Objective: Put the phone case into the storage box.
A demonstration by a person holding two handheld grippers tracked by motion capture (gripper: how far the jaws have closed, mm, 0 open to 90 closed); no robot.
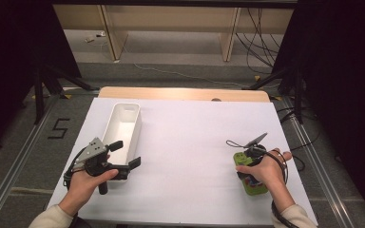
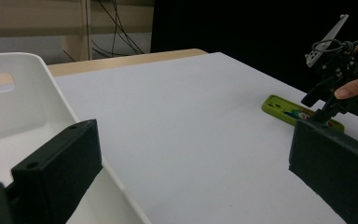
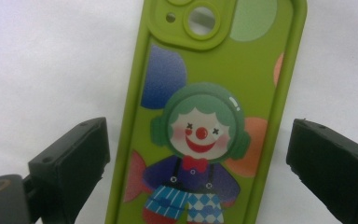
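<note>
The right tool (image 3: 198, 154) hovers open, its jaws astride the green rubber phone case with a clown print (image 3: 205, 116), so the step is grasping, and next the jaws must close on its long edges, while the left tool (image 2: 191, 163) waits open at the white plastic bin (image 2: 23, 116).

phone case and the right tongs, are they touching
Apart. In the right gripper view the phone case lies flat between the open right tongs, with white table showing as a gap on each side.

A white bin (image 1: 122, 124) stood at the left of the white table (image 1: 190, 137), its long side running away from the person. Beyond the table's far wooden edge (image 1: 180, 93), cables (image 1: 259, 38) hung above the floor (image 1: 171, 69).
</note>
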